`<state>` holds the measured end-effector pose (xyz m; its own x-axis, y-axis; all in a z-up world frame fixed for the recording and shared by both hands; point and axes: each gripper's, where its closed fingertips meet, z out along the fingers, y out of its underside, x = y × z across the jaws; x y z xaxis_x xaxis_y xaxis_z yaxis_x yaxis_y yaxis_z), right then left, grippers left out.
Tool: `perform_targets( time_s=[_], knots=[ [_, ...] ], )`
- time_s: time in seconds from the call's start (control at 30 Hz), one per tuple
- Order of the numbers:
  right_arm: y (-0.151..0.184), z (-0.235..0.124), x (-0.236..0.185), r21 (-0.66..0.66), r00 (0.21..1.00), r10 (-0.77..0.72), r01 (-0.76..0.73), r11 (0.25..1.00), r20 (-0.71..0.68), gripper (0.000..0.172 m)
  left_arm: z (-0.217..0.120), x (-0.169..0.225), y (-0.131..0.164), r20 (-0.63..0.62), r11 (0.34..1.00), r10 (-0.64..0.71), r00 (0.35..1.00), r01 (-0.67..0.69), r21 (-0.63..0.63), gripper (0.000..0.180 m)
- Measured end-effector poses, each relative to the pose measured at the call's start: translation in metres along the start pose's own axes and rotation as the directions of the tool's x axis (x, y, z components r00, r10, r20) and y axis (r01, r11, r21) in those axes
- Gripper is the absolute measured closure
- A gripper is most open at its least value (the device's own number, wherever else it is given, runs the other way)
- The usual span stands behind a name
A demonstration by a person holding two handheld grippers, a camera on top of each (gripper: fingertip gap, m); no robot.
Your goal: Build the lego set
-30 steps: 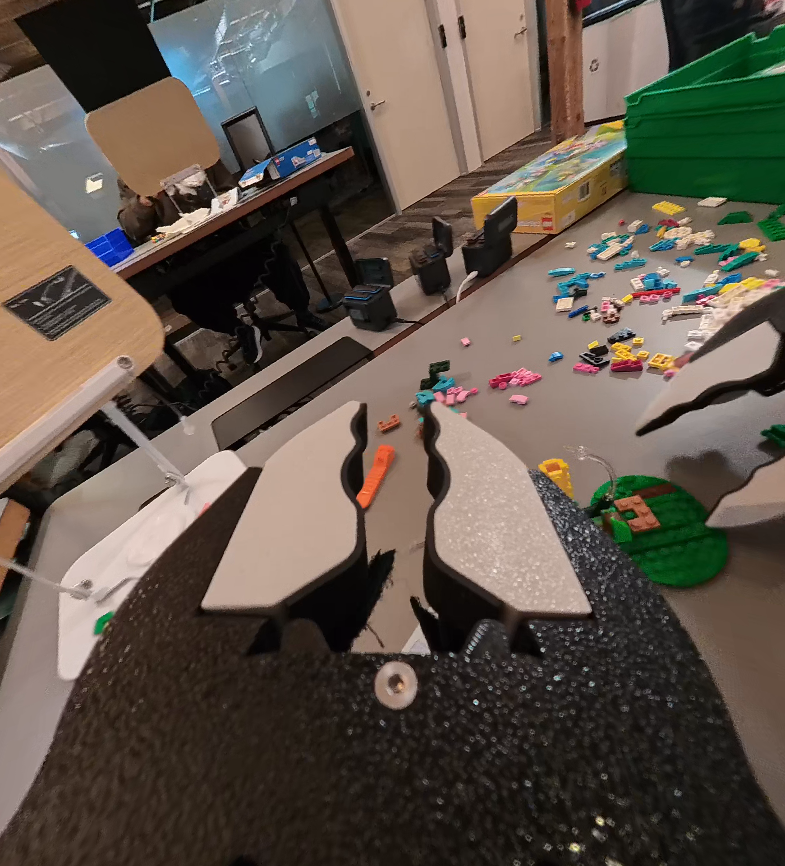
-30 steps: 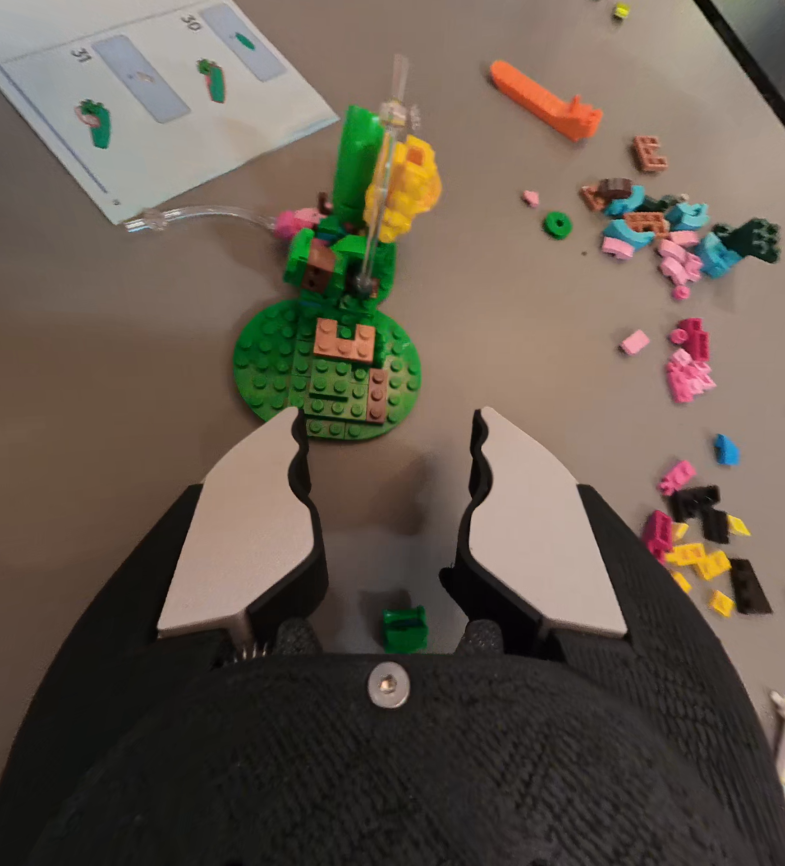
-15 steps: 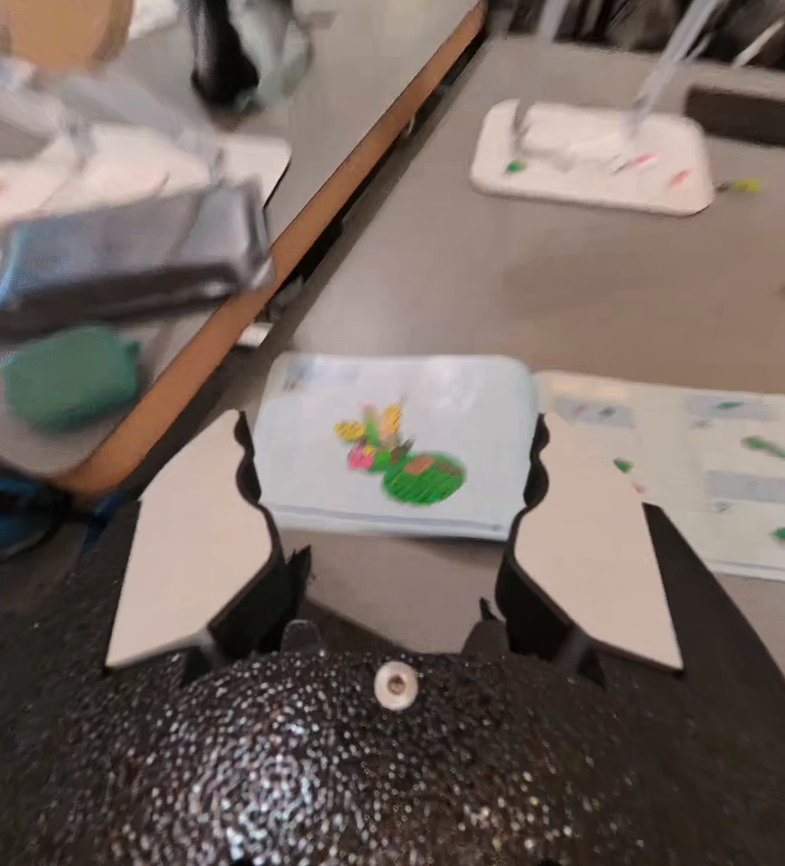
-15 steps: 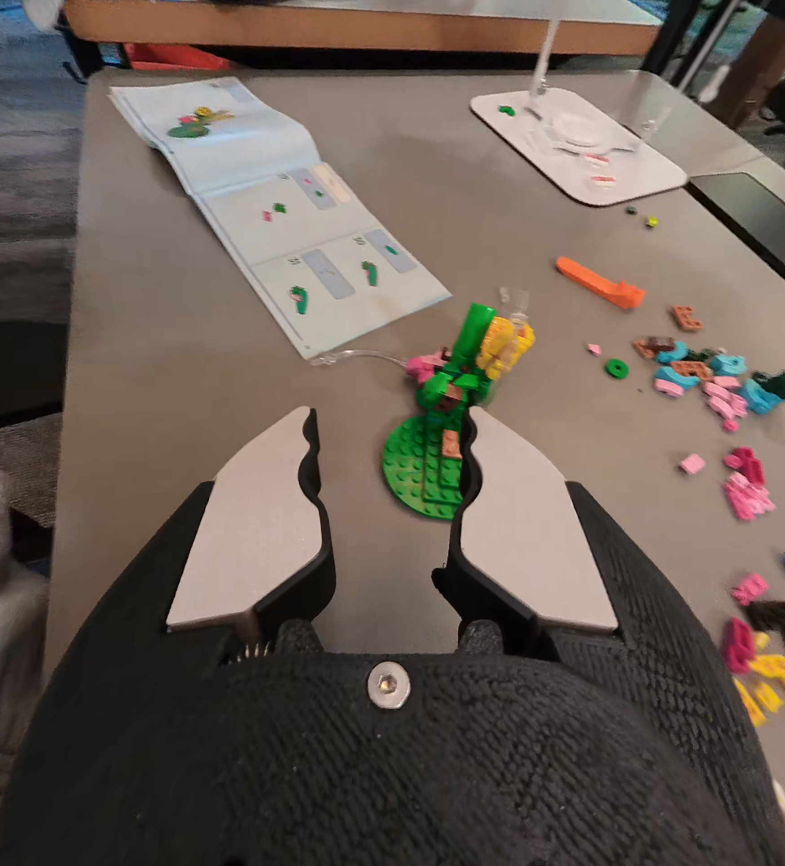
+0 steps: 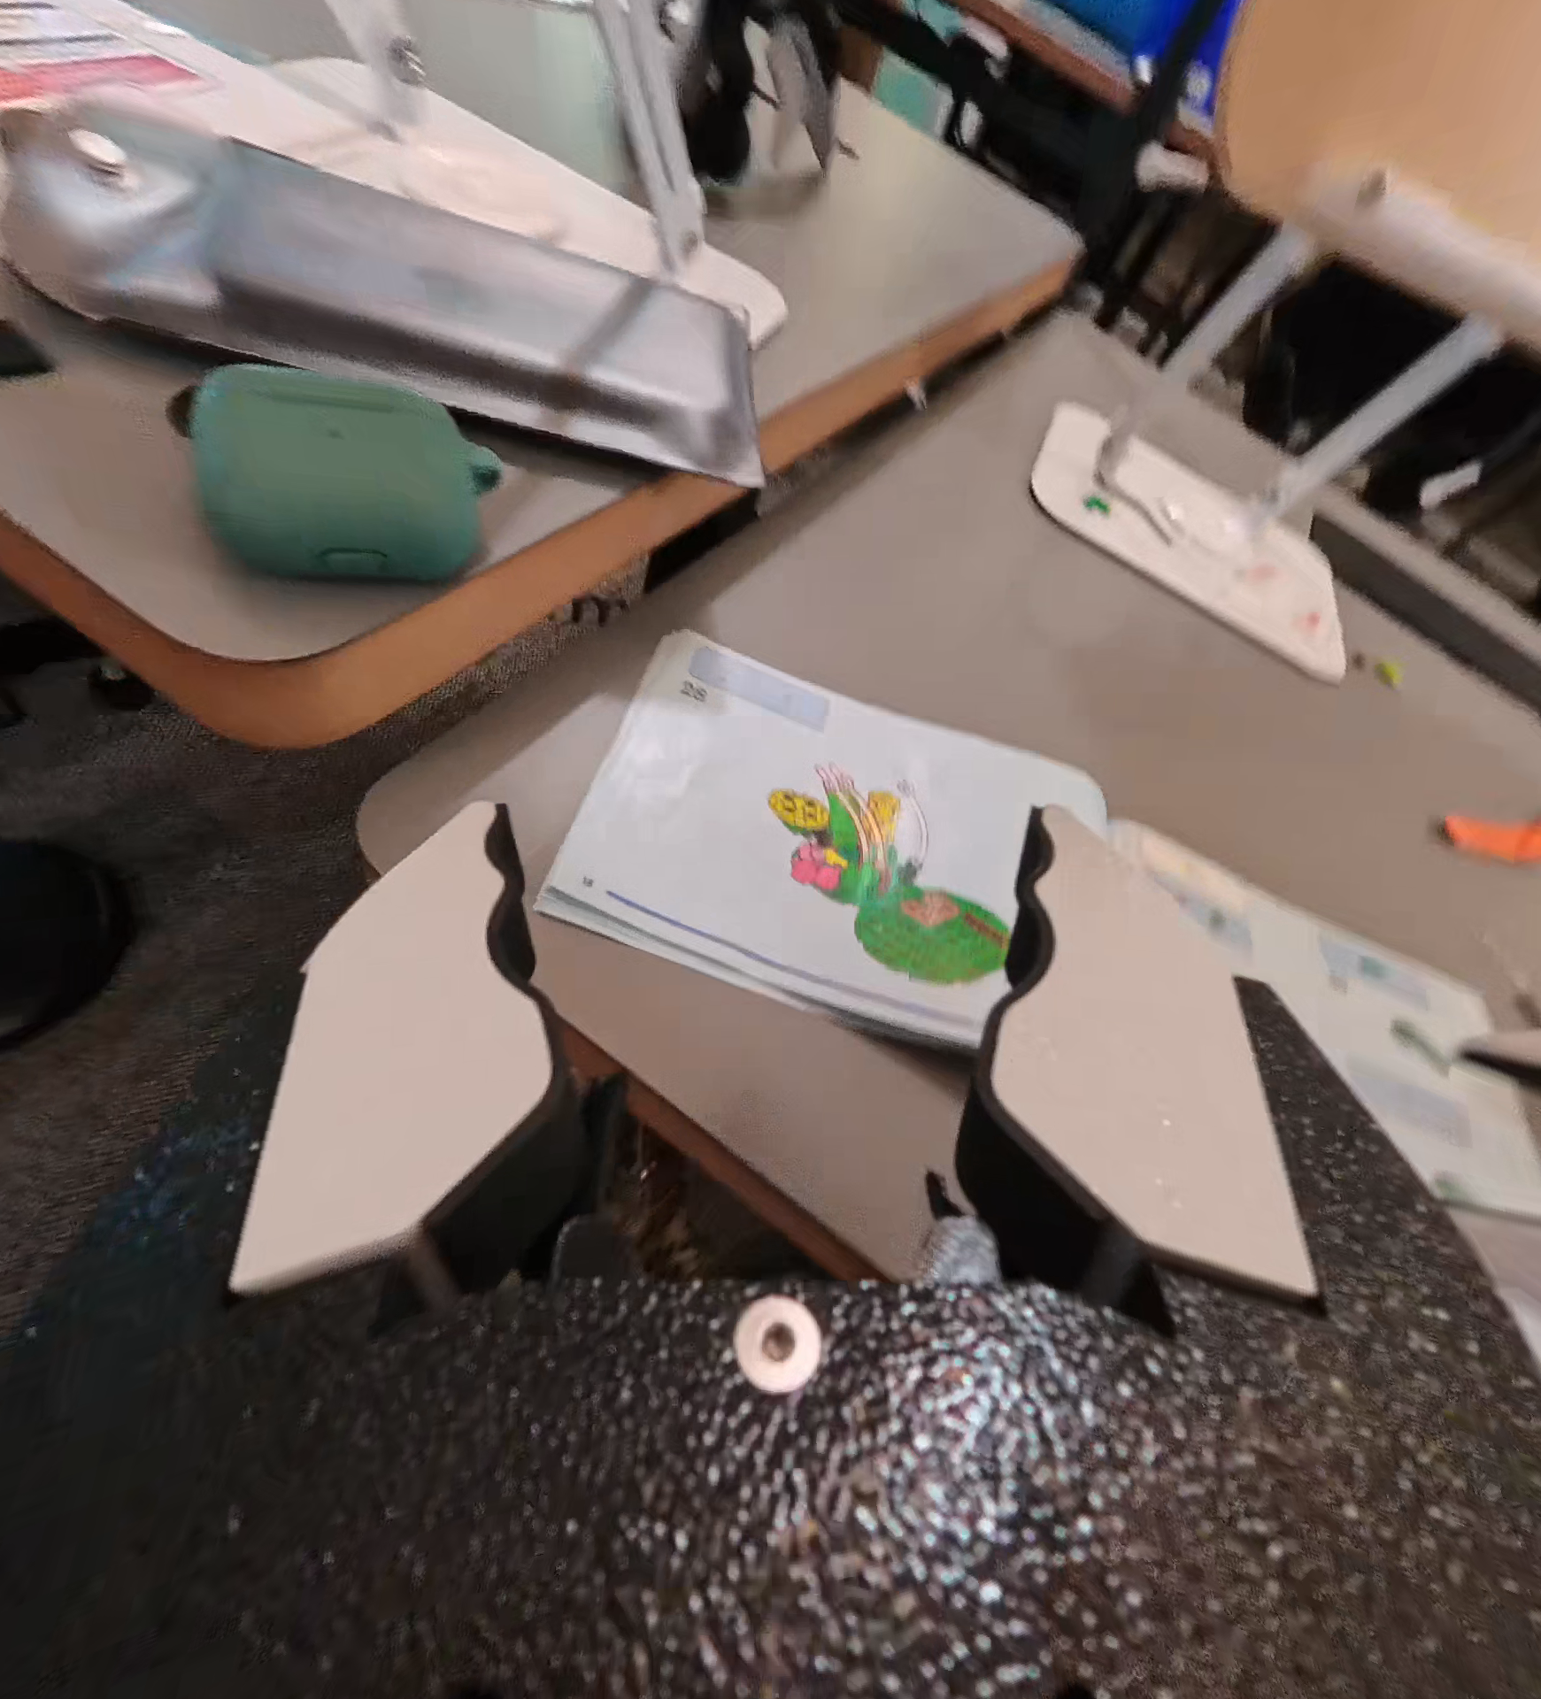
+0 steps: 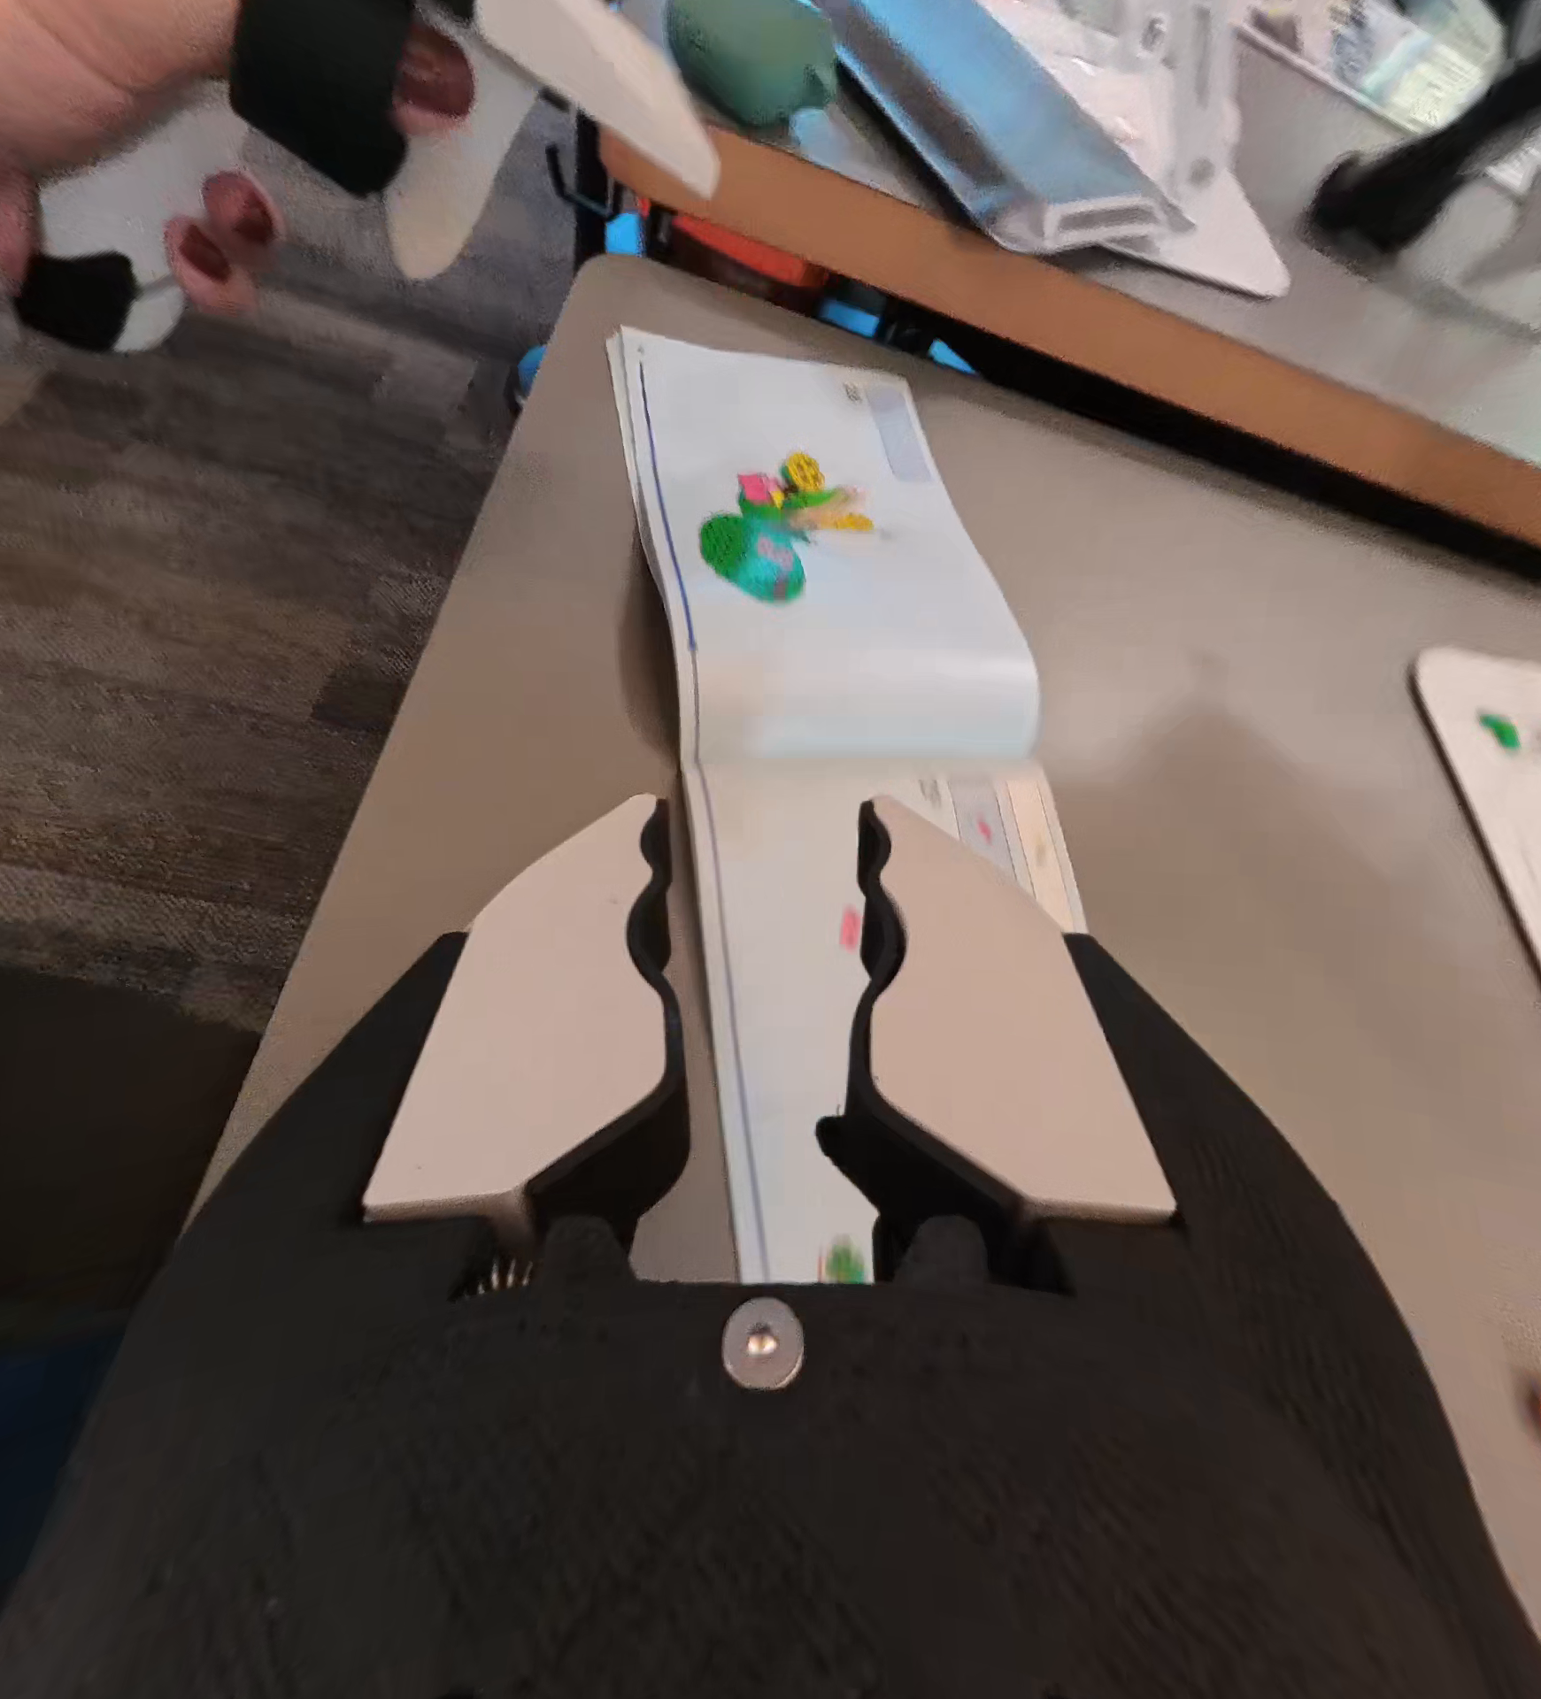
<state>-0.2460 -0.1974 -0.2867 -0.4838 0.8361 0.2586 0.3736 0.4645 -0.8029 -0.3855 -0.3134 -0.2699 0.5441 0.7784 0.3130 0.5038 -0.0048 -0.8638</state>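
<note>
While open, booklet (image 6: 826, 588) shows brick-flower picture.

office or workroom, grey wood-edged tables (image 5: 886, 570) set close, grey carpet (image 6: 150, 598) below, open building-toy booklet (image 5: 776, 827) at 12 o'clock, white stand base (image 5: 1208, 542) at 2 o'clock

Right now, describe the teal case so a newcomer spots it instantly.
Look at the second grey table with a wood edge, across the gap from the booklet. The teal case lies beside a silver pouch; it is the only rounded, solid teal thing there.
</note>
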Motion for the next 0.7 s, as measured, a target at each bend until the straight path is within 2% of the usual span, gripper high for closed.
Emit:
perform_targets(
  time_s=[0.03,0.1,0.13,0.23,0.33,0.4,0.5,0.6,0.7],
  knots=[
    [-0.008,0.016,-0.002,-0.011,0.999,-0.031,0.031,0.999,0.011,0.133,0.000,-0.003,-0.010,0.023,0.997,-0.049,0.999,0.048,0.054,0.079],
    [-0.013,0.046,-0.007,-0.066,0.995,-0.092,0.095,0.993,0.039,0.128,0.001,-0.005,-0.031,0.035,0.983,-0.082,0.996,0.075,0.169,0.082],
    [-0.010,0.059,-0.010,-0.118,0.991,-0.119,0.125,0.985,0.055,0.124,0.002,-0.009,-0.032,0.071,0.984,-0.055,0.996,0.042,0.170,0.082],
    [0.000,0.085,-0.017,-0.217,0.982,-0.176,0.187,0.958,0.070,0.120,0.003,-0.020,-0.018,0.117,0.992,0.022,0.993,-0.036,0.125,0.083],
    [-0.004,0.094,-0.019,-0.231,0.979,-0.200,0.202,0.952,0.033,0.124,0.003,-0.032,-0.007,0.076,0.998,0.016,0.997,-0.020,0.053,0.080],
    [-0.004,0.096,-0.016,-0.264,0.967,-0.255,0.242,0.934,-0.015,0.136,0.000,-0.036,-0.008,0.024,0.999,-0.030,0.999,0.029,0.030,0.079],
    [-0.002,0.099,-0.013,-0.306,0.927,-0.364,0.323,0.896,-0.087,0.157,-0.013,-0.042,-0.019,-0.019,0.993,-0.090,0.996,0.091,0.081,0.080],
    [-0.004,0.101,-0.021,-0.289,0.892,-0.442,0.399,0.870,-0.097,0.166,-0.026,-0.049,-0.028,-0.042,0.984,-0.124,0.991,0.128,0.120,0.081],
    [-0.007,0.094,-0.040,-0.196,0.864,-0.500,0.481,0.854,-0.058,0.168,-0.035,-0.059,-0.031,-0.044,0.979,-0.145,0.988,0.150,0.135,0.082]
  ],
)
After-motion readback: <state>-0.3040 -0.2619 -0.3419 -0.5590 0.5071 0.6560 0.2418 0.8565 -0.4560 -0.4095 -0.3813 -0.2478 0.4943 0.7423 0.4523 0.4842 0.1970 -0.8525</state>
